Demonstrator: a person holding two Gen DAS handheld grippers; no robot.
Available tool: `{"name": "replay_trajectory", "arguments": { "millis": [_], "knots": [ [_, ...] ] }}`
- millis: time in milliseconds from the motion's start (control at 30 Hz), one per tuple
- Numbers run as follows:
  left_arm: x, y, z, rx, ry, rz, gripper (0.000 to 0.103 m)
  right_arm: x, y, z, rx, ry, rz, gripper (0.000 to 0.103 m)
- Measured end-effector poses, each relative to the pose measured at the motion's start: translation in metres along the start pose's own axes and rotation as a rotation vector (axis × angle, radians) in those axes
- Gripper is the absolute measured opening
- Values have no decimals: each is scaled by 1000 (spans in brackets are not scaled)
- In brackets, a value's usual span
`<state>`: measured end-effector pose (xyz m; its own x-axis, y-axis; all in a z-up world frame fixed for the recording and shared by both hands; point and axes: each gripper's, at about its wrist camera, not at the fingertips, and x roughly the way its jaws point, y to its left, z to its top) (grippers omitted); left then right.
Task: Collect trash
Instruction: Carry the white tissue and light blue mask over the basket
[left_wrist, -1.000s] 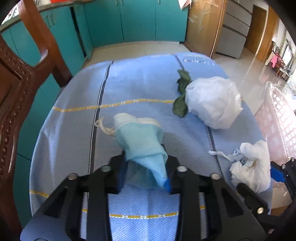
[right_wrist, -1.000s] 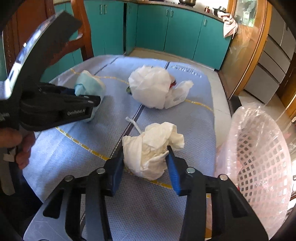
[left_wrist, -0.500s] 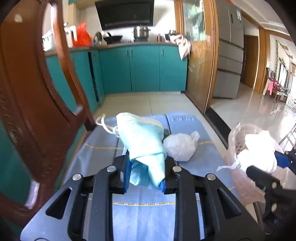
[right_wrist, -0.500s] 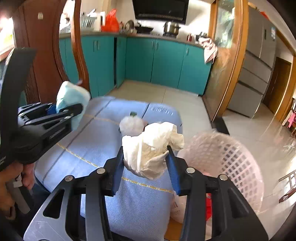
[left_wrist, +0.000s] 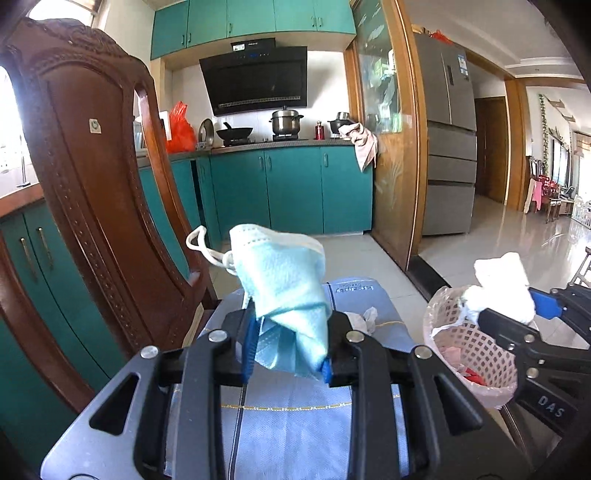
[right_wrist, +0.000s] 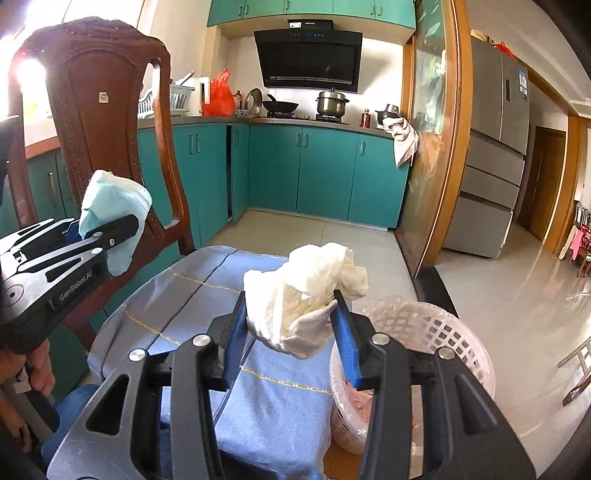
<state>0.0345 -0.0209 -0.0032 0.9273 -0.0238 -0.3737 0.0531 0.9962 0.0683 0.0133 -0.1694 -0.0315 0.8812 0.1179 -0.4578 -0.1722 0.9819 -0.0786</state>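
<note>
Above a blue tablecloth (right_wrist: 266, 406) in a teal kitchen, left jaws pinch a mask (left_wrist: 284, 288), right jaws a tissue wad (right_wrist: 299, 295).

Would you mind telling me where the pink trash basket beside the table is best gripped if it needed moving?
Grip the pink basket by its upper rim, coming down from above on the side away from the table. The rim is a thin exposed edge that suits two fingers; the flared lattice wall is too wide to span.
</note>
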Motion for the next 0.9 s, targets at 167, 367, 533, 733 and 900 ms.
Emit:
{"name": "replay_trajectory", "arguments": {
  "millis": [167, 367, 533, 733, 900],
  "knots": [
    [-11, 2, -1, -4, -5, -2, 27, -7, 6, 2, -6, -11, 9, 44],
    [-18, 9, -1, 4, -14, 7, 27, -9, 15, 3, -13, -15, 22, 44],
    [-19, 12, -1, 2, -12, 28, 27, -7, 21, 2, -20, -14, 34, 44],
    [-15, 11, -4, 2, 16, 33, 27, -5, 19, 2, -18, -11, 29, 44],
    [-8, 5, -6, 9, 38, 14, 27, -3, 3, -1, 14, -4, -1, 44]
  ]
}}
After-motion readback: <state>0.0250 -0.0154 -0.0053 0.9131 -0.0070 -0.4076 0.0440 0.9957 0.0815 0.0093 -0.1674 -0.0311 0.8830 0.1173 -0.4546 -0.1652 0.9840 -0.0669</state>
